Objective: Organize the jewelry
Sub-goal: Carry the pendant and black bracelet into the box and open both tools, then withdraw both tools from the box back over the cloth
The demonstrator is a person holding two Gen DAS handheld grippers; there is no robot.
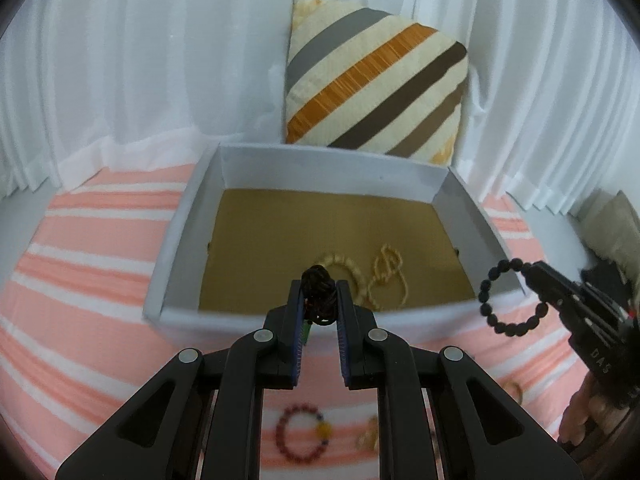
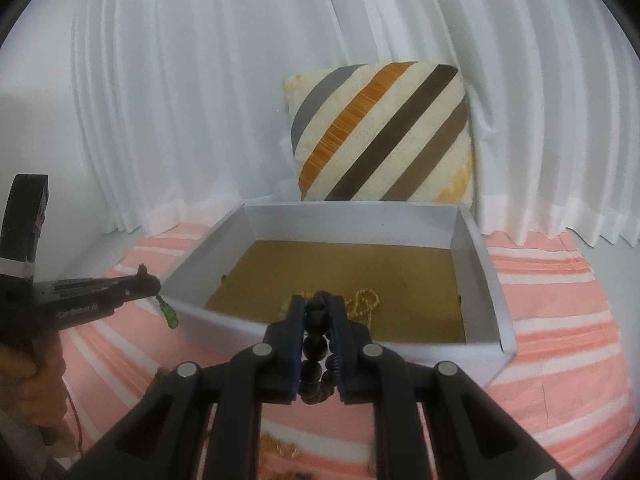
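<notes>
Left gripper (image 1: 320,292) pinches a dark cord (image 1: 318,294), right gripper (image 2: 319,312) clamps a black bracelet (image 2: 314,354), both near the box (image 1: 192,220) front wall; dangling loops may snag that rim.

Soft, even, shadowless light (slightly blurred throughout), with fisheye bending and dark corners.

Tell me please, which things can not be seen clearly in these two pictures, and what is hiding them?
- Dark cord piece, left wrist view: bunched between the left gripper fingers, so its type is unclear; a green pendant hangs below in the right wrist view.
- Red bead bracelet and gold item, left wrist view: blurred, partly behind the gripper.
- Cream beads in the box: the near part is covered by the gripper.
</notes>
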